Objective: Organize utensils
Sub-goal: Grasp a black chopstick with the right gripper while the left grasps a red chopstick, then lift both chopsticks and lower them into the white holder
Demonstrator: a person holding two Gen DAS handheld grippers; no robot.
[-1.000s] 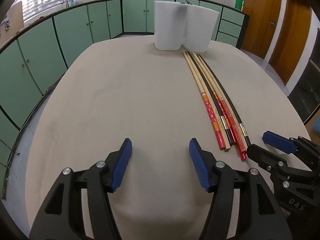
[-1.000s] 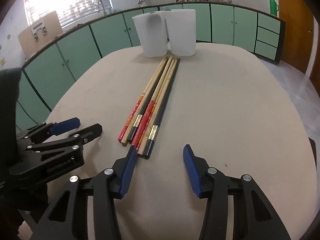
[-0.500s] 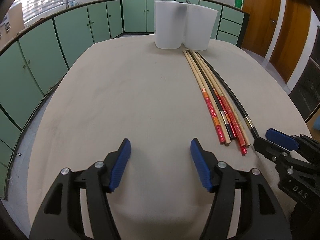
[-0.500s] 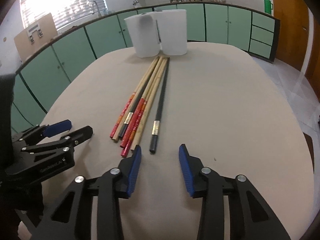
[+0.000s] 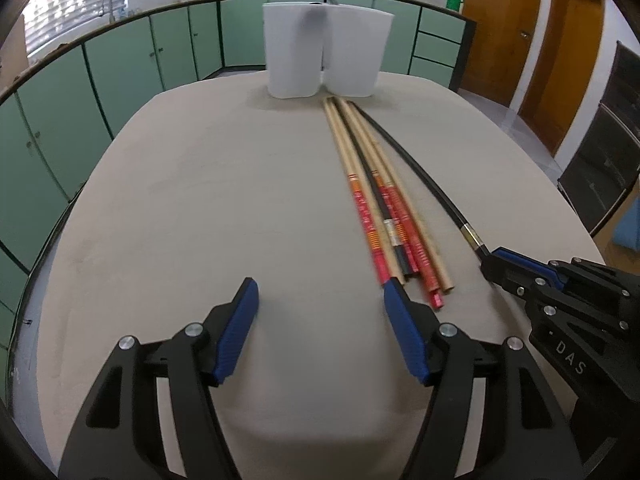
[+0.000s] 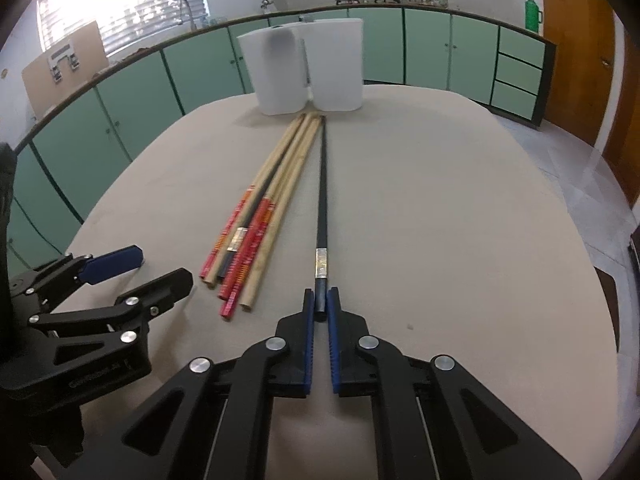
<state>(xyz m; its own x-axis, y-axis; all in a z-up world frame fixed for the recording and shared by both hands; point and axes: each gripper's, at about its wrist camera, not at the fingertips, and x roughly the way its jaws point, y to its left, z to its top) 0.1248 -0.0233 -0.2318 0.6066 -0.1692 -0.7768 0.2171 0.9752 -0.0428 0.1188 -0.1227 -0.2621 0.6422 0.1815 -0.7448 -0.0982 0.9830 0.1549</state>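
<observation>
Several long chopsticks [image 6: 260, 216], wooden with red ends plus one dark, lie bundled on the beige table [image 6: 460, 220]; they also show in the left wrist view [image 5: 376, 196]. My right gripper [image 6: 321, 304] is shut on the near end of a separate black chopstick [image 6: 322, 200], which points at the white two-cup holder [image 6: 308, 68]. In the left wrist view this black chopstick [image 5: 424, 176] runs into the right gripper [image 5: 496, 266]. My left gripper [image 5: 320, 296] is open and empty, just left of the bundle's near ends; it also shows in the right wrist view [image 6: 156, 268].
The white holder [image 5: 324, 56] stands at the table's far edge. Green cabinets [image 5: 120, 68] ring the room, with wooden doors [image 5: 560, 48] at the right. The table edge [image 5: 52, 240] curves close on the left.
My right gripper has moved forward and closed on the black chopstick's near end, and that chopstick now lies apart from the bundle. The left gripper has shifted slightly towards the bundle.
</observation>
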